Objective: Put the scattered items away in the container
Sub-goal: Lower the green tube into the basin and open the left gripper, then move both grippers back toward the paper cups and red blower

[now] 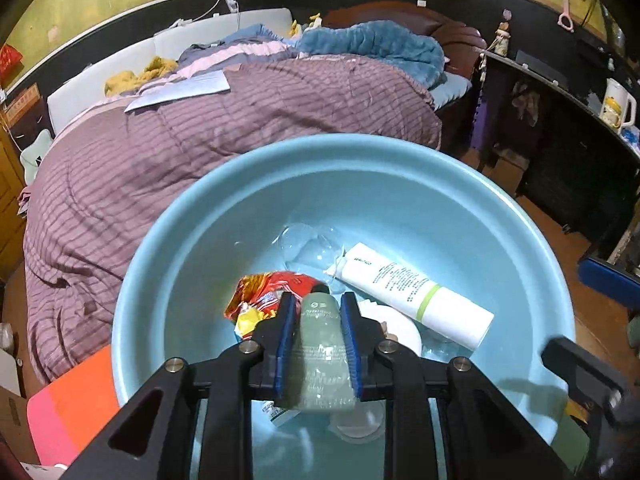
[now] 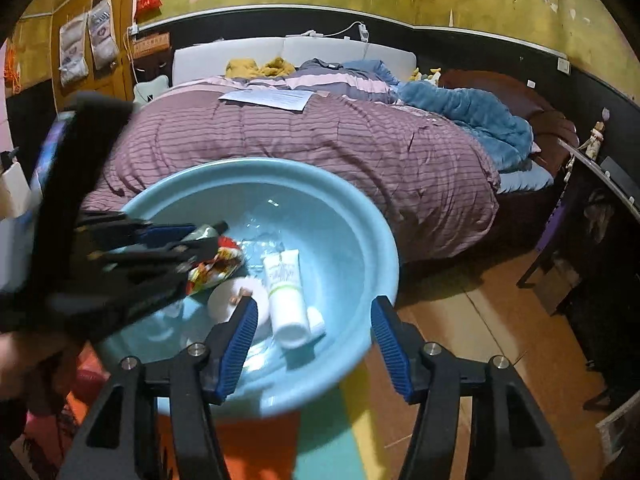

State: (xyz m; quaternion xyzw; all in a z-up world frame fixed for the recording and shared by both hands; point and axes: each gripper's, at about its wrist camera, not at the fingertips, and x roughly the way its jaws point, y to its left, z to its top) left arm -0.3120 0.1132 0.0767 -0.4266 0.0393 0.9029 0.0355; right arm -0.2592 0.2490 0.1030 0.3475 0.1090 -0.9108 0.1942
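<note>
left wrist: pale green bottle [image 1: 322, 356], translucent

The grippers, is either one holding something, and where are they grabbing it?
The left gripper holds a grey-green bottle, its blue fingers pressing the sides of the body, over the blue basin. The right gripper is open and holds nothing.

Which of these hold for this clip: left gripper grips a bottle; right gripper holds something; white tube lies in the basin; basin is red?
1. The left gripper is clamped on a pale green plastic bottle. True.
2. The right gripper holds an item. False: its jaws stand apart with nothing between.
3. A white squeeze tube with a green band lies inside the round plastic basin. True.
4. The basin is red. False: it is light blue.
</note>
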